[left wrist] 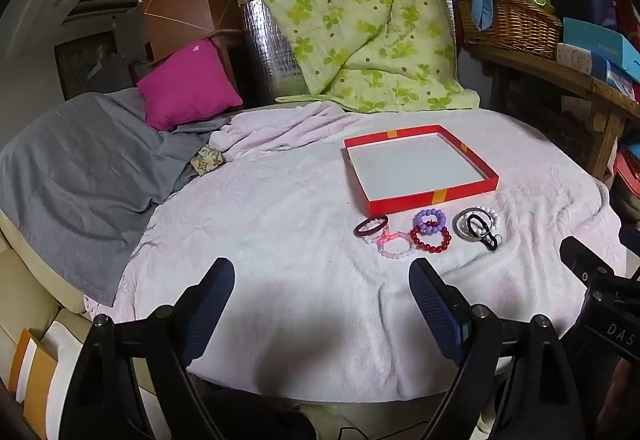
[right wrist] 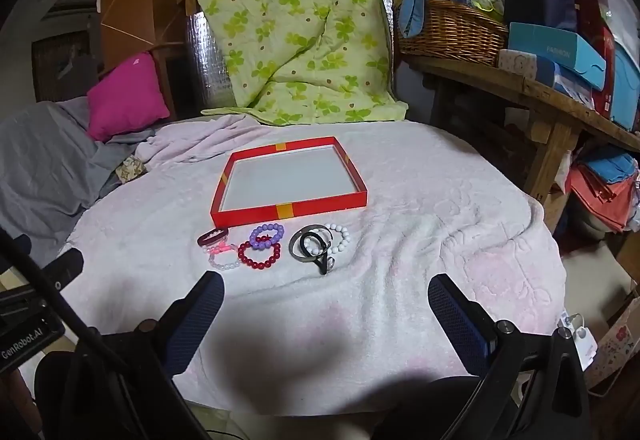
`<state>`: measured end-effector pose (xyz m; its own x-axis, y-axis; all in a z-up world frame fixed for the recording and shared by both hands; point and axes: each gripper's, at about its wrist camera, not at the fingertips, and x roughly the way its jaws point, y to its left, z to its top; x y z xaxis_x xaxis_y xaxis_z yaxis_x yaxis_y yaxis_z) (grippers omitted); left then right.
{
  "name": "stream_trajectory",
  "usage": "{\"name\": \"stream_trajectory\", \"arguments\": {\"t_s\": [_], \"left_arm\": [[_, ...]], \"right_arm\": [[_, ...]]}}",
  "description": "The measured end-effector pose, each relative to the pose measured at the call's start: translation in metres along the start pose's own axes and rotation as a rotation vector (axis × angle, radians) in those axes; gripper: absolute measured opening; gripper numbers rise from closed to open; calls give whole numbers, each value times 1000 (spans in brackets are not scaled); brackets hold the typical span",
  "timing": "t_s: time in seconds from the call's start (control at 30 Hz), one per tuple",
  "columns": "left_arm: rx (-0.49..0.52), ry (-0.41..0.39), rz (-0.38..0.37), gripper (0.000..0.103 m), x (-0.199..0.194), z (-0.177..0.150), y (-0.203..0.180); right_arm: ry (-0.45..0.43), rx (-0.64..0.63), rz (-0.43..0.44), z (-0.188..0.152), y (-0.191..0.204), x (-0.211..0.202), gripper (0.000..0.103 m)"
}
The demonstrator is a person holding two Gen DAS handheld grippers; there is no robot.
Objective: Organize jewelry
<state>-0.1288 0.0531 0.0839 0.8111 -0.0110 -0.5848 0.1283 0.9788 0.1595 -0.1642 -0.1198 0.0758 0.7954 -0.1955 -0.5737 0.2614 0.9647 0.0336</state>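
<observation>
A shallow red box (left wrist: 424, 198) (right wrist: 256, 213) with a white floor lies empty on the pale pink cloth. Just in front of it lie several bracelets: a dark maroon bangle (left wrist: 371, 226) (right wrist: 213, 237), a pink-white bead bracelet (left wrist: 394, 246) (right wrist: 224, 260), a red bead bracelet (left wrist: 431, 240) (right wrist: 259, 256), a purple bead bracelet (left wrist: 430, 220) (right wrist: 267, 236), a silver bangle (left wrist: 460, 230) (right wrist: 298, 248), a white bead bracelet (left wrist: 490, 215) (right wrist: 340, 238) and a black ring clip (left wrist: 482, 232) (right wrist: 318, 252). My left gripper (left wrist: 322, 280) is open, short of the jewelry and to its left. My right gripper (right wrist: 326, 294) is open, just short of it, holding nothing.
The cloth (left wrist: 280, 220) covers a round table. Behind it hang a green flowered quilt (left wrist: 360, 11) and a magenta cushion (left wrist: 188, 83); a grey sheet (left wrist: 76, 167) lies to the left. A wooden shelf (right wrist: 540, 87) with a wicker basket (right wrist: 452, 31) and boxes stands at right.
</observation>
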Motion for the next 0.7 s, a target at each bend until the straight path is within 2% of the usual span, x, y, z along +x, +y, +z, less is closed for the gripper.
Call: {"name": "stream_trajectory", "arguments": {"t_s": [0.7], "left_arm": [[9, 6, -1, 89, 3, -3, -2]], "right_arm": [[24, 34, 9, -6, 3, 9, 103]]}}
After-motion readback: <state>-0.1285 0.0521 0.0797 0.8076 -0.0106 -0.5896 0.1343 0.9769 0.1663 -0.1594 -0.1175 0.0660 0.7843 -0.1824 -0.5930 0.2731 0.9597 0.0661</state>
